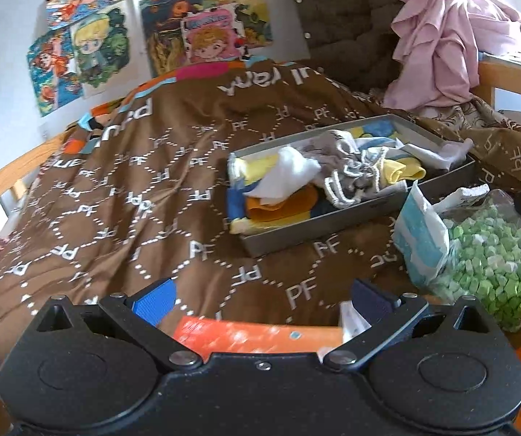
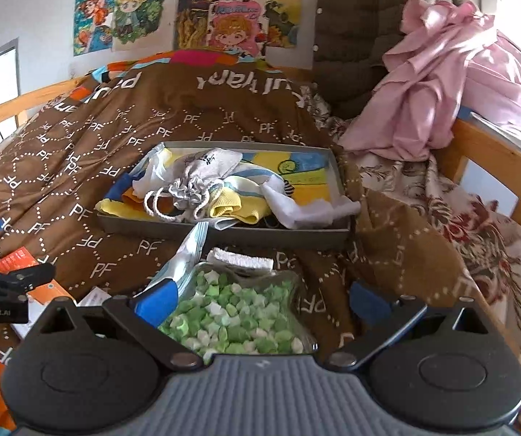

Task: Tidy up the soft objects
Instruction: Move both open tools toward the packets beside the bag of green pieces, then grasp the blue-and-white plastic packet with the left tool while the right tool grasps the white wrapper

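Risk is judged highest at the shallow grey box, set on the brown quilt: a white sock overhangs its near rim and could be dragged out. Socks and a grey drawstring pouch lie heaped and tangled inside. The left gripper and right gripper both stand apart, empty; a clear container of green stars sits between the right fingers.

Left tool: black body, blue pads, silver screws; right tool adds ribbed grey (centre).
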